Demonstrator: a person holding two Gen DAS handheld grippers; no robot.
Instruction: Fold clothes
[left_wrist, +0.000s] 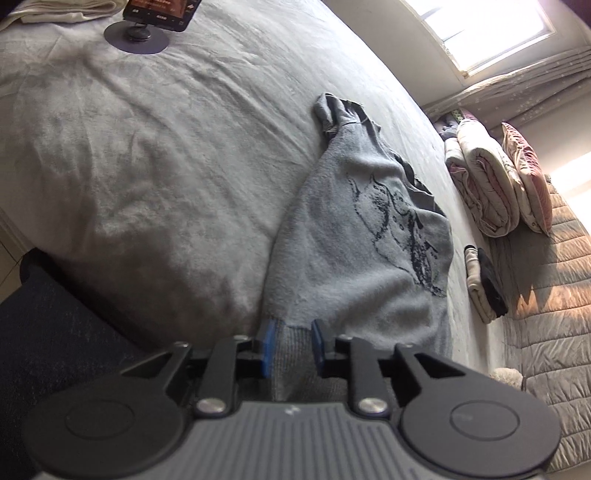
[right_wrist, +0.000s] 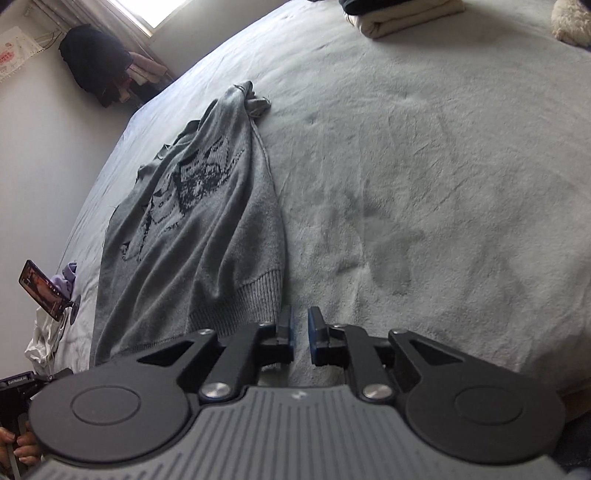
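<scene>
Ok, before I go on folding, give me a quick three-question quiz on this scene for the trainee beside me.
1. True or false: the grey sweater lies folded into a neat square on the bedspread.
2. What lies between the jaws of the left gripper? A) the sweater's ribbed hem B) a pillow C) a phone
3. Which gripper's jaws have only the bedspread between them?

Key: 1 false, it lies spread out and rumpled. 2 A. 3 the right gripper.
</scene>
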